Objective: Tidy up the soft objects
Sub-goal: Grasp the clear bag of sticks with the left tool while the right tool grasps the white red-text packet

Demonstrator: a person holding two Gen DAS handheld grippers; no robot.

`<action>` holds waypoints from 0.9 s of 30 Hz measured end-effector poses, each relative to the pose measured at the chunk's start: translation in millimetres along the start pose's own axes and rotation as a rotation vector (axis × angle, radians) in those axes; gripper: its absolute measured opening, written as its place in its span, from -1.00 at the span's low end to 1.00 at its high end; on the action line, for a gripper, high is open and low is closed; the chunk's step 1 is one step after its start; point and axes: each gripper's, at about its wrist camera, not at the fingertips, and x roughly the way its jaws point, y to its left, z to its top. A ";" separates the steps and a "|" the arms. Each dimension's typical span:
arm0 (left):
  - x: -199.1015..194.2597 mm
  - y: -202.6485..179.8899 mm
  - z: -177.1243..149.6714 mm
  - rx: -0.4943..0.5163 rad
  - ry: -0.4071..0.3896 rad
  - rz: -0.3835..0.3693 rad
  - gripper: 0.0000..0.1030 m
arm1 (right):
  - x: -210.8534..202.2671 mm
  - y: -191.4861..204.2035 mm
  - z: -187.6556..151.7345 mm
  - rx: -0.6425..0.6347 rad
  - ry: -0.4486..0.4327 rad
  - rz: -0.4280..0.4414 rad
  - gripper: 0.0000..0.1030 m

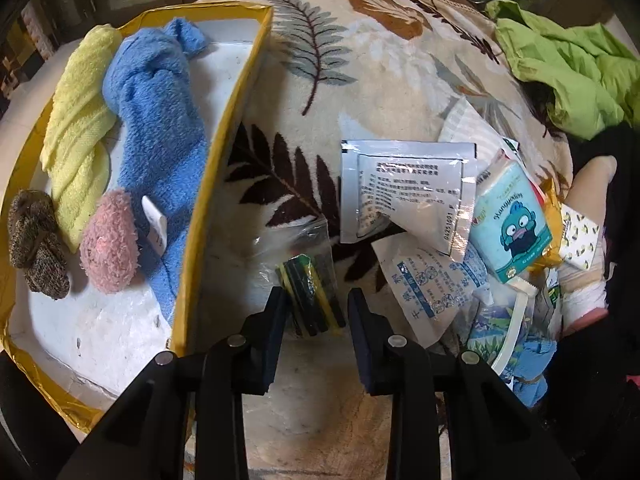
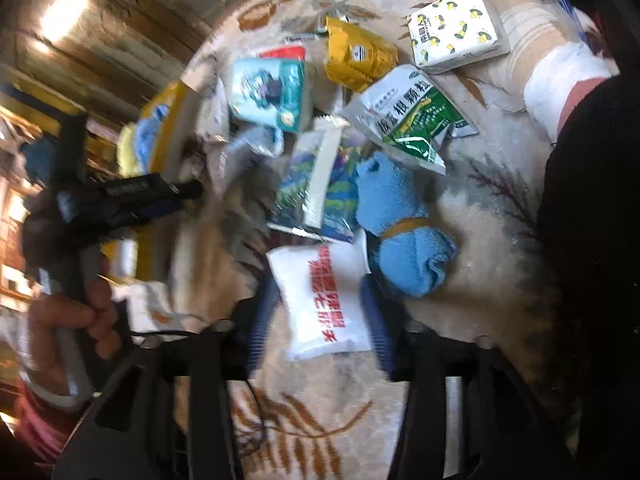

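Note:
A yellow-rimmed white box (image 1: 224, 128) at the left holds a blue towel (image 1: 156, 120), a yellow towel (image 1: 76, 128), a pink fuzzy piece (image 1: 110, 242) and a brown knit piece (image 1: 36, 246). My left gripper (image 1: 316, 304) is open, its jaws on either side of a green-and-black scrub sponge in a clear bag (image 1: 310, 296) on the leaf-patterned blanket (image 1: 360, 60). My right gripper (image 2: 320, 312) has its jaws around a white packet with red print (image 2: 324, 300); the view is blurred. A rolled blue cloth with a band (image 2: 400, 224) lies just right of it.
A pile of sachets and tissue packs lies on the blanket: a cartoon tissue pack (image 1: 512, 220), a lemon-print pack (image 2: 456, 28), a green sachet (image 2: 412, 116), a yellow pouch (image 2: 356, 56). A green garment (image 1: 568, 68) is at the far right. The left gripper's body (image 2: 120, 200) shows at the left.

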 end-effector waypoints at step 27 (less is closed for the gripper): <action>-19.2 12.6 -13.2 0.023 0.021 -0.121 -0.71 | -8.7 36.7 -9.4 -0.173 -0.016 -0.006 -0.27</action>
